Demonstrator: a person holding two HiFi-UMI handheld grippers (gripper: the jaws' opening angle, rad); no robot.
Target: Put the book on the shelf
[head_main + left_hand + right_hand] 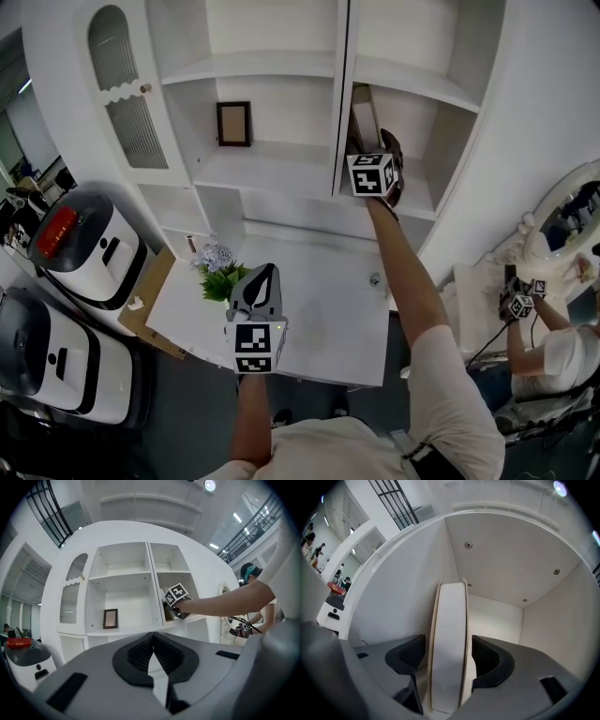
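One upright book point(450, 616), unclamped, inside right gripper point(448, 651)

Count, head view:
- Grippers in wearer's hands: two. Left gripper point(265, 274) lower centre, right gripper point(447, 656) upper centre.
- Book point(363, 112): one, upper centre-right.
- Shelf unit point(272, 66): one, top of frame.
- Picture frame point(233, 123): one, upper centre.
- Arched slatted door point(120, 89): one, upper left.
- Plant point(217, 270): one, centre-left, on surface point(319, 314).
- White machines: two, left edge. Upper machine point(89, 242), lower machine point(47, 361).
- Mirror point(562, 225): one, right edge.
- Second person point(562, 356): one, lower right.
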